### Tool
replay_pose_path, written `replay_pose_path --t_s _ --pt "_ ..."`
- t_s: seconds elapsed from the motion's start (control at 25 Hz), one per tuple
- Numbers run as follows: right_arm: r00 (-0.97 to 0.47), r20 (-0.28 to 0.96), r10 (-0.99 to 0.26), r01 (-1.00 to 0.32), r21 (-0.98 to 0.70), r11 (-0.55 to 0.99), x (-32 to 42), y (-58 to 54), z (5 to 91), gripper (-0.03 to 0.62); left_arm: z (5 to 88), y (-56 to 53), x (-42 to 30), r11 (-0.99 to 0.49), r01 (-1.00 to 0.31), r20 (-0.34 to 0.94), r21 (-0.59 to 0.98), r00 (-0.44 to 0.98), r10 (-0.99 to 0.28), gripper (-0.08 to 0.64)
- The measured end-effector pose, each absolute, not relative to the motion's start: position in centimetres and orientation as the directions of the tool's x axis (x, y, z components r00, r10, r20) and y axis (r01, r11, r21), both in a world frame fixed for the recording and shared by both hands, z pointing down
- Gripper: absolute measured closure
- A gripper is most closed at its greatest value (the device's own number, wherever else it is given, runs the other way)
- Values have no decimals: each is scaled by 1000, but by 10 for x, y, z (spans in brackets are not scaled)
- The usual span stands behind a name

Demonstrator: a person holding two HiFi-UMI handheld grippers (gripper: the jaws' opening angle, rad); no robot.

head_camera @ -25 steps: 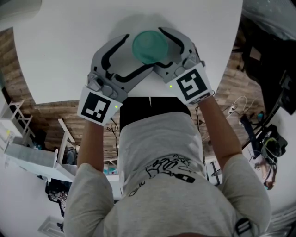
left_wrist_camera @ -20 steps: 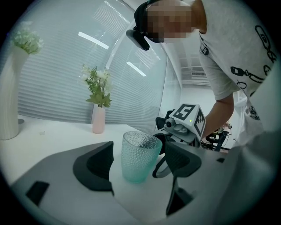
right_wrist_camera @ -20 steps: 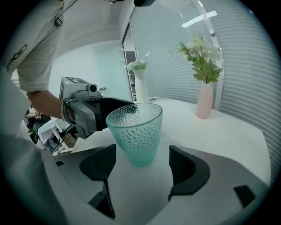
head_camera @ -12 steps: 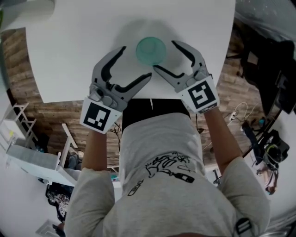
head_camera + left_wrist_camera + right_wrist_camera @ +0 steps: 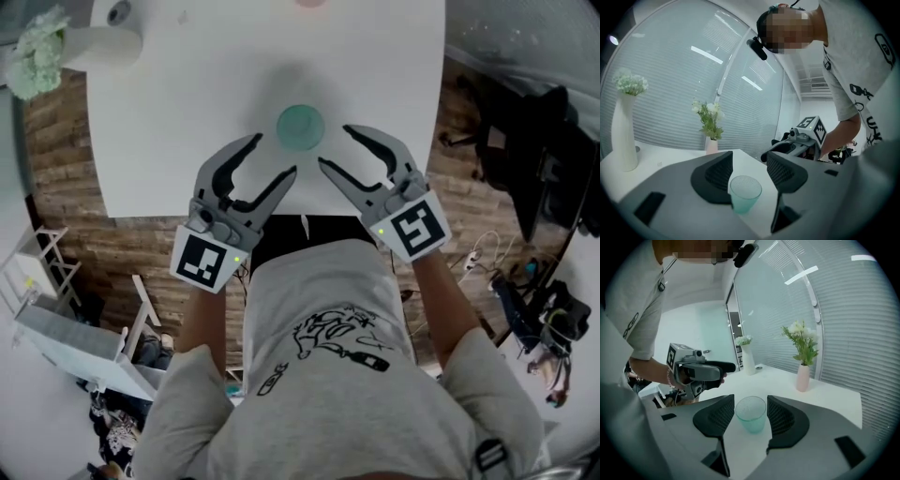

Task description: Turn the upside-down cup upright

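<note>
A translucent teal cup (image 5: pixel 301 126) stands upright, mouth up, on the white table (image 5: pixel 178 131), touched by nothing. My left gripper (image 5: pixel 272 157) hovers just short of it on the near left. My right gripper (image 5: pixel 336 147) hovers on the near right. Both point at the cup and both are open; their jaws have just been closing, with nothing between them. In the left gripper view the cup (image 5: pixel 745 193) shows past the jaws, and the right gripper (image 5: pixel 799 140) hangs beyond. The right gripper view frames the cup (image 5: pixel 751 414) between its pads, with the left gripper (image 5: pixel 698 372) at the left.
A tall white vase of flowers (image 5: pixel 98 42) stands at the table's far left corner. A small pink vase (image 5: pixel 803 377) stands at the far edge. The table's near edge runs just under both grippers. A dark chair (image 5: pixel 548 141) and cables lie off to the right.
Both grippers have pulled back from around the cup toward the person and risen. The cup stays standing alone on the table. Both pairs of jaws are narrower than before.
</note>
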State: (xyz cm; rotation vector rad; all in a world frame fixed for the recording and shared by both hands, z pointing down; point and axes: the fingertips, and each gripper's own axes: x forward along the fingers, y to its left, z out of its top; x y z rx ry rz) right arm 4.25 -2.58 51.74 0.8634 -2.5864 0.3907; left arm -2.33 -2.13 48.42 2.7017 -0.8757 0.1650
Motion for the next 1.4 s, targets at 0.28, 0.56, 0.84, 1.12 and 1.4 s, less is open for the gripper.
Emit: replay_pose_path --t_s 0.28,0.56,0.84,1.12,1.4 --pt "-745 371 -554 -638 -154 754 40 -26 466 449 447 -19 -18 -758 -595 164 268 803 -573 436" --pt "-739 335 -584 -653 -145 743 39 -23 425 505 410 -9 -13 -761 -603 148 240 797 -585 508" --pt "-746 276 -606 -657 -160 736 38 -16 383 528 374 -1 -13 -750 -609 93 259 789 -608 539" --pt "-755 273 -597 -650 -182 738 34 -5 359 537 349 9 -5 -753 -611 93 242 788 -609 557" --pt "-759 245 -603 -648 -202 734 34 3 337 541 328 5 1 -707 -653 86 272 749 -657 557"
